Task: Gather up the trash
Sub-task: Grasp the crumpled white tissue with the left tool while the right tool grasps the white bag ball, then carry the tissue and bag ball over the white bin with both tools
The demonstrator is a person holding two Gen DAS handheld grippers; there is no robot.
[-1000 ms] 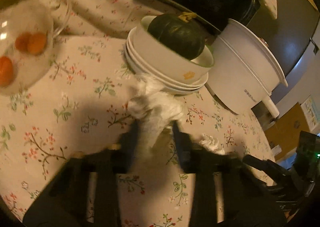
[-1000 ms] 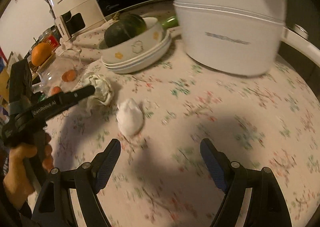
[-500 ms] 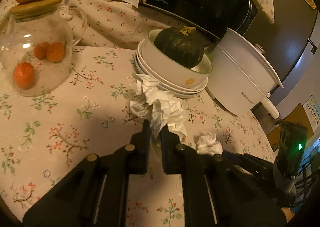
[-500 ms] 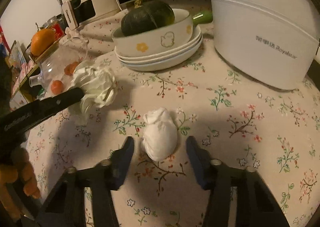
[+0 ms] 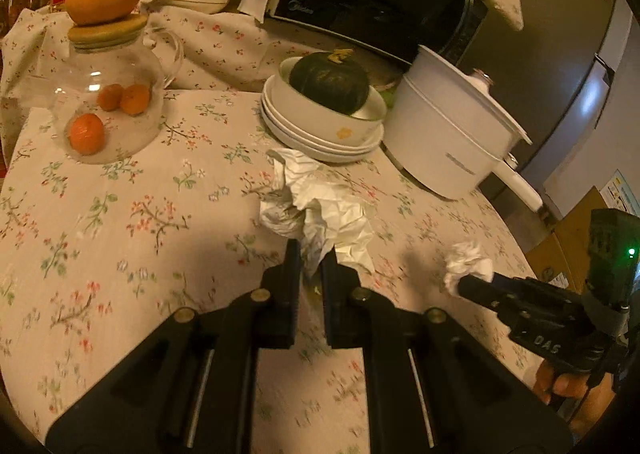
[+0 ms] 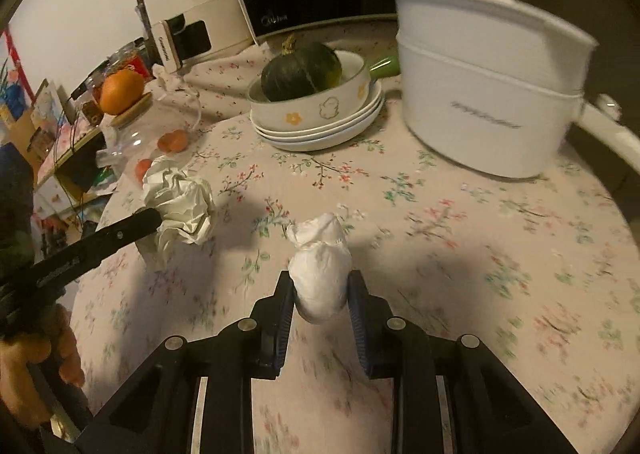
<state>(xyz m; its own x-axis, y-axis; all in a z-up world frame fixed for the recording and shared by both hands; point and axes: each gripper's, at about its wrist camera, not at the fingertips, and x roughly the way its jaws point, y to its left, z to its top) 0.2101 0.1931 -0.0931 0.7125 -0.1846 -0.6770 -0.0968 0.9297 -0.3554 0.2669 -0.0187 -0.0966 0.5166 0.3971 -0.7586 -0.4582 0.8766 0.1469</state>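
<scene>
I have the left gripper (image 5: 311,254) pinching the crumpled paper sheet (image 5: 320,210), stiff and sharply creased, in front of the stacked white plates (image 5: 320,146). My right gripper (image 6: 320,290) clamps the soft, rounded tissue wad (image 6: 319,270), nearer me than those plates. Both pieces hang above the floral tablecloth (image 6: 440,222). A smooth dark-green squash (image 6: 300,70) sits in the glazed bowl atop the plates.

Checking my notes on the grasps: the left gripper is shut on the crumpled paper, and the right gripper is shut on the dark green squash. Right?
Not quite. The right gripper is shut on a white tissue wad, as the right wrist view shows; the squash sits in the bowl. The left gripper does hold the crumpled paper.
</scene>
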